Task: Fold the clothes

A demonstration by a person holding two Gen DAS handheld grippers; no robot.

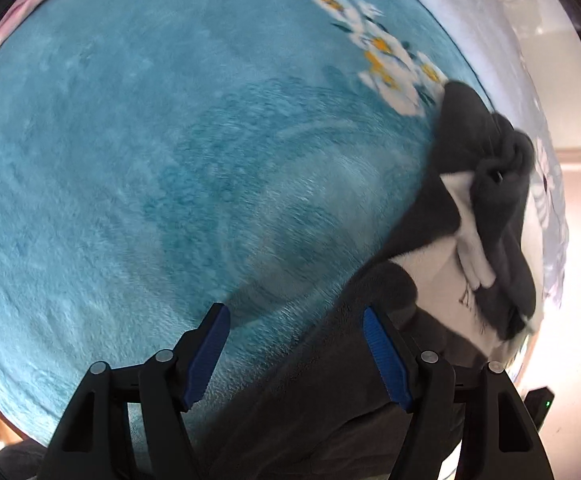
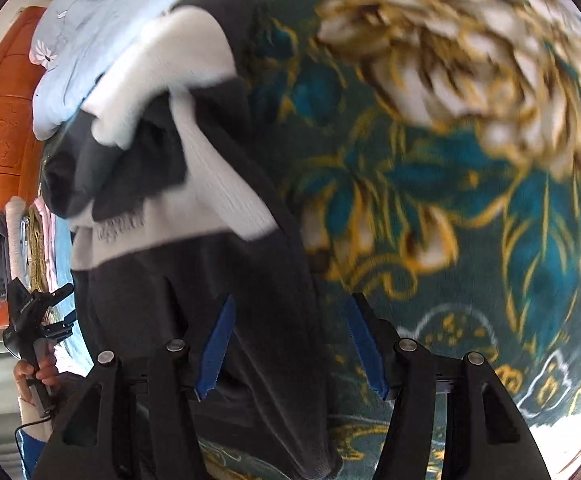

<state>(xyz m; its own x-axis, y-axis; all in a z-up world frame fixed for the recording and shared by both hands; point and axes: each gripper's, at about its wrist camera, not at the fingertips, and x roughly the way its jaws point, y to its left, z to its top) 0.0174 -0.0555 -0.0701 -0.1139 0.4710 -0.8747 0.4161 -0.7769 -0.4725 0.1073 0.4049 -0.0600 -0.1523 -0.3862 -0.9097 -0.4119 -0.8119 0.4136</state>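
Left wrist view: teal plush blanket (image 1: 162, 152) fills most of the frame, blurred, with a white-and-yellow daisy print (image 1: 386, 60) near its top right edge. Pale blue sheet (image 1: 470, 40) beyond that edge, bright floor at far right. Dark grey and white fleece garment (image 1: 486, 216) lies bunched along the right side of the blanket, white panel showing between grey folds, a small dark embroidered mark on the white. Its grey body runs down to the bottom of frame. Left gripper (image 1: 296, 352): jaws wide, nothing clamped. Left blue pad sits over bare blanket, right pad over the grey fabric; garment edge passes between them, contact can't be told.

Right wrist view: dark teal blanket with big gold-and-cream flower pattern (image 2: 470, 92) covers the right and centre, heavy motion blur. Same garment (image 2: 178, 200) lies on the left half, crumpled at the top with white and grey layers mixed, grey body stretching down the frame. Pale blue bedding at upper left, orange wooden furniture (image 2: 2, 152) behind it, a row of folded clothes (image 2: 18, 240) at left edge. Right gripper (image 2: 290, 344): jaws moderately wide, not gripping; the garment's grey edge runs between the pads, left pad over fabric, right pad over patterned blanket. The other gripper (image 2: 38, 312) shows at lower left, held in a hand (image 2: 34, 376).
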